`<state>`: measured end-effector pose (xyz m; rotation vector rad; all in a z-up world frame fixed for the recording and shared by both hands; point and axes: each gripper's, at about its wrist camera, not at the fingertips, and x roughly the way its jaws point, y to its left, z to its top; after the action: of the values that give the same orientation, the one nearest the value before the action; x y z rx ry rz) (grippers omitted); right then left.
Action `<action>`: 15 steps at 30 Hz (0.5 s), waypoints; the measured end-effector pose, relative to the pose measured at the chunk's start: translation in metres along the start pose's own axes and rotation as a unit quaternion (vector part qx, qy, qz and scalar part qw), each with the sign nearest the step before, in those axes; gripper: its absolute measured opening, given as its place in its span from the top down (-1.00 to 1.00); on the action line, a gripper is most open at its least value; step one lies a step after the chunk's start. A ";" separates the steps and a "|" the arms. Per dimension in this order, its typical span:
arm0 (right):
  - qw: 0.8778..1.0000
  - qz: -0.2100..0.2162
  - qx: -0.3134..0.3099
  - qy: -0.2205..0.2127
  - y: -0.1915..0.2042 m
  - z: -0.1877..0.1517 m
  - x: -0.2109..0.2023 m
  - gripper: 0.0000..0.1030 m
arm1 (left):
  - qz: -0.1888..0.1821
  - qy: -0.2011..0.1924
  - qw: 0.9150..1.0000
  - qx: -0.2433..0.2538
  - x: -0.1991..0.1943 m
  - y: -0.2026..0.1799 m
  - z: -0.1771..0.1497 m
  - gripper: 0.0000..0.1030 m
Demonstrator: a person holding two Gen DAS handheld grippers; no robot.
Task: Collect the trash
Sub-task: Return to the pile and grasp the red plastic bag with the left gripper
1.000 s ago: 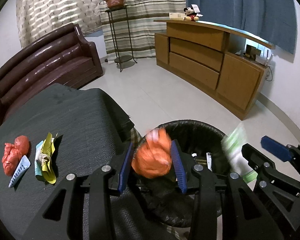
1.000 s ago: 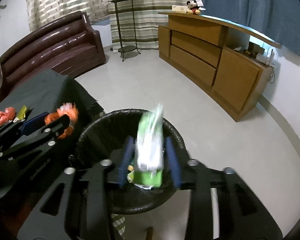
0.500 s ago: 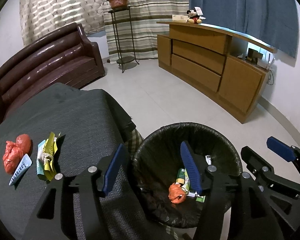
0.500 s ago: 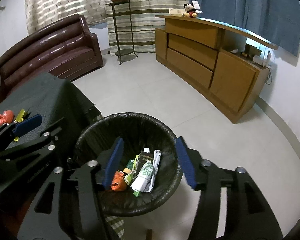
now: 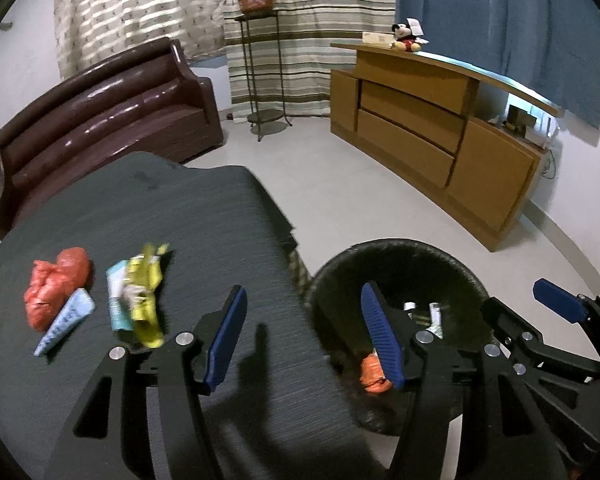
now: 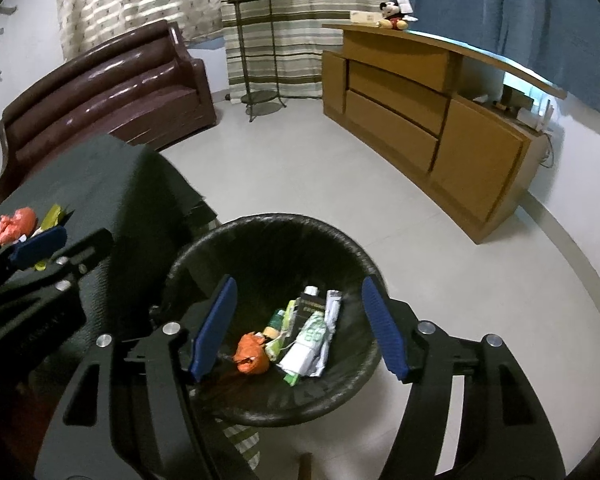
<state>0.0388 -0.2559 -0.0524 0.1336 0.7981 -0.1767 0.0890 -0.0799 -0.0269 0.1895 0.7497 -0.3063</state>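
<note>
While the bin already holds a share of the rubbish, four pieces lie far left on the dark-clothed table (image 5: 140, 216): a crumpled orange wrapper (image 5: 56, 284), a pale blue tube (image 5: 64, 326) touching its lower edge, then a teal packet (image 5: 118, 300) and a yellow wrapper (image 5: 146, 304) overlapping each other just to the right. They sit in a loose cluster near the table's left side, well apart from the bin, so each will probably need its own carry. Next comes the left gripper (image 5: 304, 332), its blue pads spread apart with nothing between them, straddling the table's edge and the bin's rim, which suits a tool heading for another pick. Right of it stands the black-lined trash bin (image 6: 260, 224) on the floor, tucked against the table's corner, likely so that a short swing from the cloth reaches it. Inside lie an orange wad (image 6: 252, 354), a small green bottle (image 6: 278, 322), a dark carton (image 6: 310, 308) and a green-and-white pouch (image 6: 308, 346), heaped toward the near wall. Furthest right, the right gripper (image 6: 296, 330) hangs directly above that heap, pointing down into the bin; its jaws are opening and nothing is between them.
</note>
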 end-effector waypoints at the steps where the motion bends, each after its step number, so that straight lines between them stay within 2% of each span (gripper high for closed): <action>1: 1.000 0.002 -0.005 -0.001 0.005 -0.001 -0.001 -0.24 | 0.003 -0.001 1.000 0.000 -0.001 0.004 0.000 -0.14; 15: 0.997 0.052 -0.052 -0.005 0.075 0.005 -0.008 -0.23 | 0.073 0.002 0.996 -0.056 -0.025 0.103 -0.019 -0.18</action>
<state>0.0525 -0.1827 -0.0397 0.0764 0.7868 -0.0368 0.0948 0.0266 -0.0171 0.1375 0.7503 -0.1251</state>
